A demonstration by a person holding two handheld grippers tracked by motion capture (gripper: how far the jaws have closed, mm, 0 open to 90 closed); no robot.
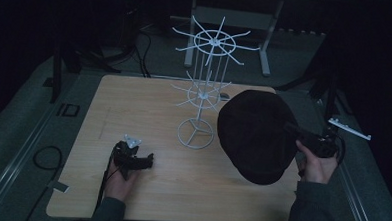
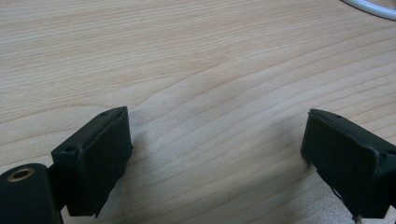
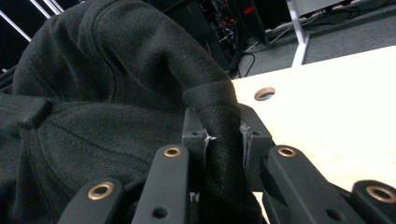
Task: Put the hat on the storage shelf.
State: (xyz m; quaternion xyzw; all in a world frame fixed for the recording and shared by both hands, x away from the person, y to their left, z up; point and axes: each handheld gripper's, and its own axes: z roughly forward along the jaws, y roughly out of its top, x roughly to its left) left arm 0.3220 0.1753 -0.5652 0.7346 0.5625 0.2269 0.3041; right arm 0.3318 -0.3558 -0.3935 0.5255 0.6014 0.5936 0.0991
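Cap point(image 1: 255, 135) is pinched at its 3 o'clock edge by the right gripper point(image 1: 303, 140), jaws closed on fabric, beside the rack point(image 1: 205, 86). Left gripper point(image 1: 140, 160) is rested at the counter's point(image 1: 134, 103) 7 o'clock, jaws wide apart, empty.

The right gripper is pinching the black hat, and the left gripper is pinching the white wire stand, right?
Not quite. The left gripper pinches nothing: the left gripper view shows its jaws open over the bare wooden table. The right gripper does pinch the black fabric hat. The white wire stand stands untouched.
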